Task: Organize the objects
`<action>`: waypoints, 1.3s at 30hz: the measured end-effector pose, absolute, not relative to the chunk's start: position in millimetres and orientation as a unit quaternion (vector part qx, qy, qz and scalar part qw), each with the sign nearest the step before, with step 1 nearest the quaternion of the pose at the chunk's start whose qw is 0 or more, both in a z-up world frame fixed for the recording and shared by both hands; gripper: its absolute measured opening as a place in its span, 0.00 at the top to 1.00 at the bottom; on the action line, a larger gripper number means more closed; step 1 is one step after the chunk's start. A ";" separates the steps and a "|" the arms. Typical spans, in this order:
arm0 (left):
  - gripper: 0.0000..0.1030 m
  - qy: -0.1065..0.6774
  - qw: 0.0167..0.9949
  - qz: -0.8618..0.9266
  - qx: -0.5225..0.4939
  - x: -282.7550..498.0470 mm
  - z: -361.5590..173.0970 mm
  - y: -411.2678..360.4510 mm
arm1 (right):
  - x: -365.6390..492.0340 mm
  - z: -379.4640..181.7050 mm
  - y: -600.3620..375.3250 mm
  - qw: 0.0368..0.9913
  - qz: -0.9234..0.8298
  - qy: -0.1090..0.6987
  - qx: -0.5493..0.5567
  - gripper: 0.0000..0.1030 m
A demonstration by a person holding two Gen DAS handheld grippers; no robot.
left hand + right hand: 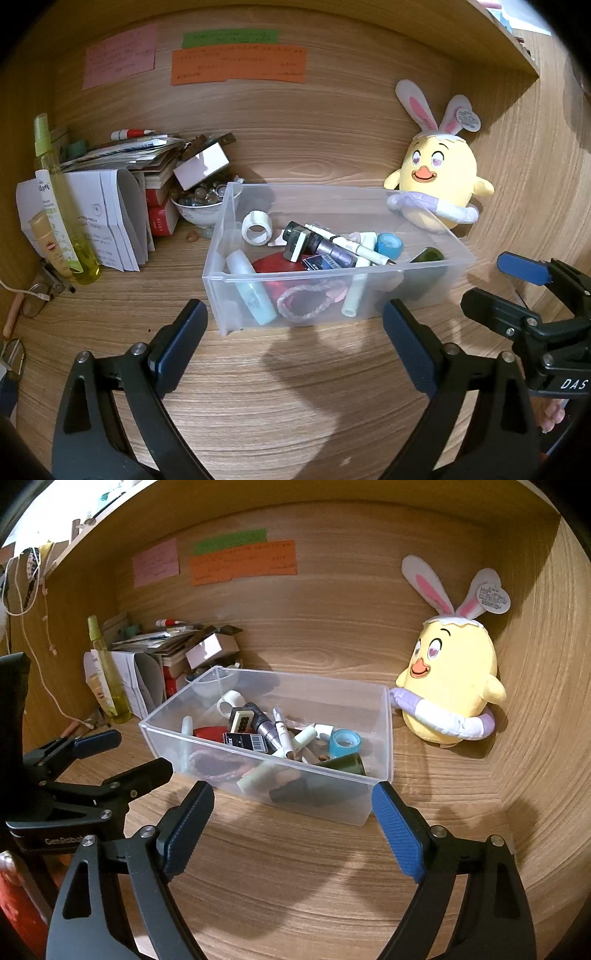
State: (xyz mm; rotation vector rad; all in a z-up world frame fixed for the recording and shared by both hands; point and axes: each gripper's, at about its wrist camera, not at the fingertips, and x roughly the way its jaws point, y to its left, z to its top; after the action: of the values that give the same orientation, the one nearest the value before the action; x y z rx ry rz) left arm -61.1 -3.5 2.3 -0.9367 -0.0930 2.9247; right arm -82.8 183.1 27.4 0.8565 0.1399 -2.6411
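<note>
A clear plastic bin [436, 266] [384, 738] stands on the wooden desk, filled with small items: a white tape roll [256, 228], a blue tape roll [345, 742], pens, tubes, a red object and a pink braided band [314, 301]. My left gripper [295, 332] is open and empty just in front of the bin; it also shows in the right wrist view [122, 751]. My right gripper [293, 806] is open and empty before the bin's near right corner; it shows at the right edge of the left wrist view [495, 286].
A yellow chick plush with bunny ears [439, 177] [450, 686] sits right of the bin against the back wall. At the left are papers and books [122, 206], a green spray bottle [61, 199], a bowl of pebbles [201, 206], glasses [35, 302] and sticky notes [236, 62].
</note>
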 end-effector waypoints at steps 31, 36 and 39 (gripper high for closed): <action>0.05 -0.034 0.035 0.950 -0.308 -56.9 1.9 -3.5 | -77.7 27.7 176.9 0.183 -0.934 0.056 0.301 0.16; 0.05 -0.031 0.035 0.950 -0.307 -56.9 1.9 -3.2 | -76.8 28.1 176.3 0.182 -0.934 0.056 0.302 0.16; 0.05 -0.031 0.035 0.950 -0.307 -56.8 2.1 -3.4 | -75.0 28.8 175.7 0.182 -0.934 0.057 0.301 0.16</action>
State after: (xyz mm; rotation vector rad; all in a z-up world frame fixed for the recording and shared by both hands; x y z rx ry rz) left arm -56.8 -3.4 2.1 -0.9446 -0.0964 2.9203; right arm -75.0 175.7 28.8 0.8493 0.1619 -2.6371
